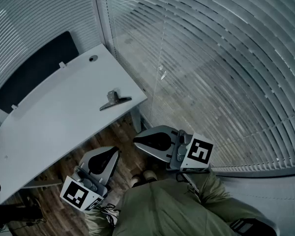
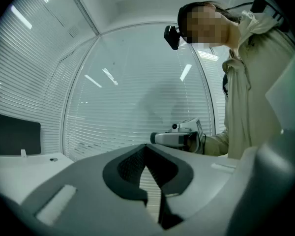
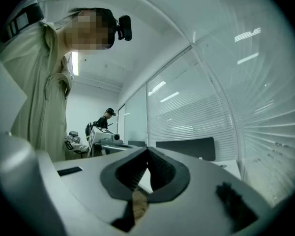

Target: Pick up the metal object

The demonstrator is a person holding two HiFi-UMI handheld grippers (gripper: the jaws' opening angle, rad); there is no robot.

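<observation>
The metal object (image 1: 114,100), a grey flat-footed piece with a short upright stub, lies on the white desk (image 1: 54,117) near its right corner. Both grippers hang below the desk edge, above the wooden floor and well short of the object. My left gripper (image 1: 113,154) is at the lower left, jaws shut with nothing between them; in the left gripper view its tips (image 2: 146,147) meet and point at the blinds. My right gripper (image 1: 137,140) is beside the desk leg, also shut and empty, with its tips (image 3: 147,151) touching. The object does not show in either gripper view.
A black panel (image 1: 34,70) stands along the desk's far left edge, with a round grommet (image 1: 93,58) near the back corner. Glass walls with blinds (image 1: 221,68) close off the right and rear. My shoes (image 1: 142,177) rest on the wood floor. Another person (image 3: 107,118) stands far off.
</observation>
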